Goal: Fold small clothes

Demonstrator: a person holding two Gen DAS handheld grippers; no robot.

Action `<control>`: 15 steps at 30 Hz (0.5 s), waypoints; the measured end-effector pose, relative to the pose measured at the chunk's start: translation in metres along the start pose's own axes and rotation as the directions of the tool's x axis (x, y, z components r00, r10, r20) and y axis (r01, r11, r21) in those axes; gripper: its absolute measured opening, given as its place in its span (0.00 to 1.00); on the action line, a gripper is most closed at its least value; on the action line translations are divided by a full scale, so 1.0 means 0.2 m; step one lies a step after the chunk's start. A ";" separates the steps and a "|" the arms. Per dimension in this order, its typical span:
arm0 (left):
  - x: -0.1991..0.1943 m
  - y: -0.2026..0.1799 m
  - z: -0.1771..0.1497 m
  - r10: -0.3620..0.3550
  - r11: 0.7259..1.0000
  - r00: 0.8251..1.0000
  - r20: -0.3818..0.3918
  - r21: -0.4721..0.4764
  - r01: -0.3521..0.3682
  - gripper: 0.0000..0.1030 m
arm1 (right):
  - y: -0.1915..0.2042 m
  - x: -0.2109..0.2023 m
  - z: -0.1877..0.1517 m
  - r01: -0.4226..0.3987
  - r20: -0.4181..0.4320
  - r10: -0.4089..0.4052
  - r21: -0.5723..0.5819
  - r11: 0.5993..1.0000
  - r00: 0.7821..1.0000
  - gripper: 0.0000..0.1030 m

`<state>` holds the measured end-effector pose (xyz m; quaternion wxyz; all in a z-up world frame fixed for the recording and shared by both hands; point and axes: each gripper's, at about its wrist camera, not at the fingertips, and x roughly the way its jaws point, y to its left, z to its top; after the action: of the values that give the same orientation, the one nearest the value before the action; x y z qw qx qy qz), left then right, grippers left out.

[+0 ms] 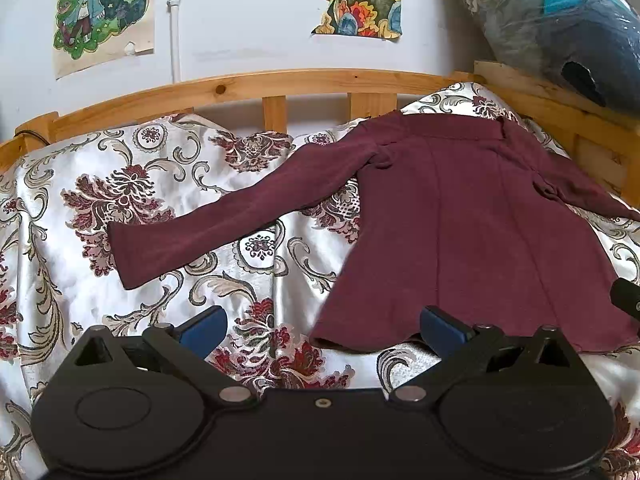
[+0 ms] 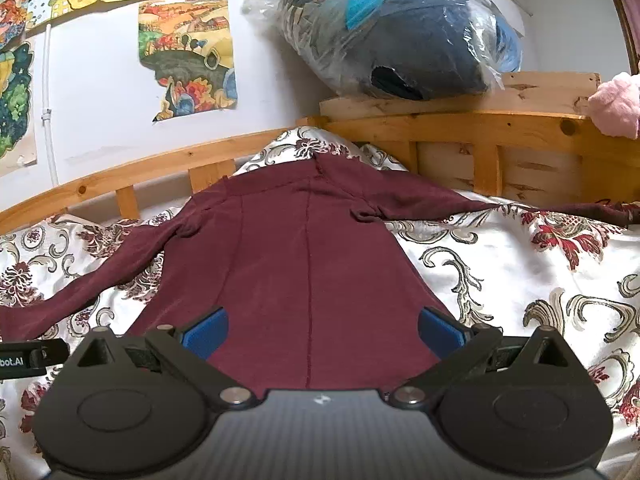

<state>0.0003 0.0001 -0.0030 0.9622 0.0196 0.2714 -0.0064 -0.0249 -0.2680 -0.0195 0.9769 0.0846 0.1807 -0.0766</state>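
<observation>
Two grippers, both spread wide, nothing gripped between the blue pads.

Left gripper [image 1: 322, 330]: positioned low over the floral bedspread [image 1: 132, 208], at the lower-left corner of the maroon long-sleeved top [image 1: 448, 216]. Right blue pad just at the hem, overlapping its edge in the left wrist view; contact not determinable. Left pad over bare bedspread, clear of the garment. Garment body mostly ahead and to the right of this tool. One sleeve [image 1: 224, 224] stretched out flat ahead and to the left, cuff well apart from the pads.

Right gripper [image 2: 322, 330]: centred over the lower part of the same top [image 2: 304, 248], hem directly beneath the spread fingers, centre seam running straight ahead between them. Both pads over or at the side edges of the fabric; contact not determinable. Other sleeve [image 2: 460, 200] extended to the right, toward the wooden bed rail [image 2: 440, 128].

Garment laid flat, neckline toward the rail, hem toward both tools. Plastic-wrapped bundle [image 2: 400, 40] resting on the rail beyond.
</observation>
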 end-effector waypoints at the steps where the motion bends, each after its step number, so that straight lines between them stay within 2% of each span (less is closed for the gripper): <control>1: 0.00 0.00 0.00 0.000 1.000 1.000 -0.001 0.002 0.000 0.99 | 0.00 0.00 0.00 0.002 -0.001 -0.002 -0.002 1.000 1.000 1.00; 9: 0.02 -0.02 -0.01 0.013 1.000 1.000 -0.019 0.025 -0.013 0.99 | 0.02 0.00 0.01 0.028 -0.019 -0.029 -0.031 0.999 0.999 1.00; 15: 0.06 -0.07 0.02 0.016 0.999 0.997 -0.069 0.035 -0.014 0.99 | -0.06 0.02 0.10 0.040 -0.054 -0.039 0.010 0.999 0.998 1.00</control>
<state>0.0130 -0.0139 -0.0072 0.9518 0.0383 0.3042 -0.0030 -0.0163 -0.2838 -0.0039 0.9695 0.0884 0.2082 -0.0945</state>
